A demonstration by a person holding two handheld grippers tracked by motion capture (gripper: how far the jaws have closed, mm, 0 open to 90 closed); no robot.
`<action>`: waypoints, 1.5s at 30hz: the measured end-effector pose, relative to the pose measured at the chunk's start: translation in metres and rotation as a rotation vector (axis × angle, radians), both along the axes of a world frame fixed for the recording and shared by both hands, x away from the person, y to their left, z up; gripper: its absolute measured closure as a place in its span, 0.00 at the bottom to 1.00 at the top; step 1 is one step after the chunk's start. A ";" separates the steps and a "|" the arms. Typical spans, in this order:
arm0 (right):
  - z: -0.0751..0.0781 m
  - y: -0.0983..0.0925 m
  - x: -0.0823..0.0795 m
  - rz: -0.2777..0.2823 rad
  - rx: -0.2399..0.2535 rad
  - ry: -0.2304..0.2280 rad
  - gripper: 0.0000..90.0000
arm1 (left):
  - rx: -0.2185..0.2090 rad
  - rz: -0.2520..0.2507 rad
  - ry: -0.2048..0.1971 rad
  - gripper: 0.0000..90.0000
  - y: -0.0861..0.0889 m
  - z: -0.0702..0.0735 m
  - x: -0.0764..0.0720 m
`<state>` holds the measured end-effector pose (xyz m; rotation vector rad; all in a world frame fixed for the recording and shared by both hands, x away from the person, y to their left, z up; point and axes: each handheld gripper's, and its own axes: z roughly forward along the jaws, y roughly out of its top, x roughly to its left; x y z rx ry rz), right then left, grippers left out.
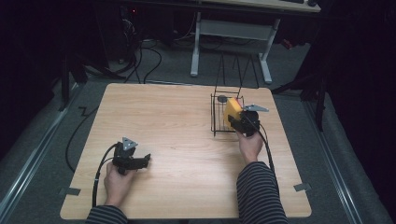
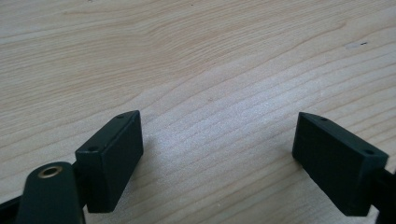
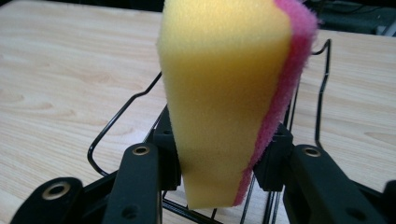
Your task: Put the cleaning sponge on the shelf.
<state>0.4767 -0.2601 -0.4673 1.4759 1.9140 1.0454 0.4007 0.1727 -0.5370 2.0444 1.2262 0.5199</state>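
A yellow sponge [image 3: 224, 88] with a pink scouring side stands on end between the jaws of my right gripper [image 3: 219, 161], which is shut on its lower part and squeezes it narrow. In the high view the sponge [image 1: 231, 112] sits over the right edge of a black wire basket [image 1: 219, 114], with the right gripper [image 1: 237, 122] just in front of it. Part of the basket's wire rim [image 3: 116, 116] shows behind the sponge. My left gripper [image 1: 144, 160] rests low over the table [image 1: 177, 140] at the front left, and its jaws [image 2: 219, 161] stand open over bare wood.
The wooden table has wide free room in its middle and left. A dark round object [image 1: 222, 99] lies inside the wire basket at its back. Beyond the table, cables [image 1: 149, 60] trail on the floor and a white desk frame [image 1: 231, 42] stands.
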 end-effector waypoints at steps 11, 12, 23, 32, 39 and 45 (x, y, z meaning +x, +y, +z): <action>-0.002 0.005 0.011 -0.004 -0.012 0.027 0.67 | 0.000 0.000 0.000 0.19 0.000 0.000 0.000; -0.003 0.005 0.011 -0.004 -0.012 0.028 0.67 | 0.000 0.000 0.000 0.19 0.000 0.000 0.000; -0.006 0.006 0.015 0.002 -0.027 0.059 0.66 | -0.001 0.001 0.000 0.19 0.000 0.000 0.000; -0.005 0.006 0.016 0.001 -0.027 0.061 0.65 | 0.000 0.000 0.000 0.19 0.000 0.000 0.000; -0.006 0.005 0.016 -0.008 -0.018 0.071 0.57 | -0.001 0.000 0.000 0.19 0.000 0.000 0.000; -0.006 0.003 0.016 -0.026 -0.030 0.082 0.45 | 0.000 0.000 0.000 0.19 0.000 0.000 0.000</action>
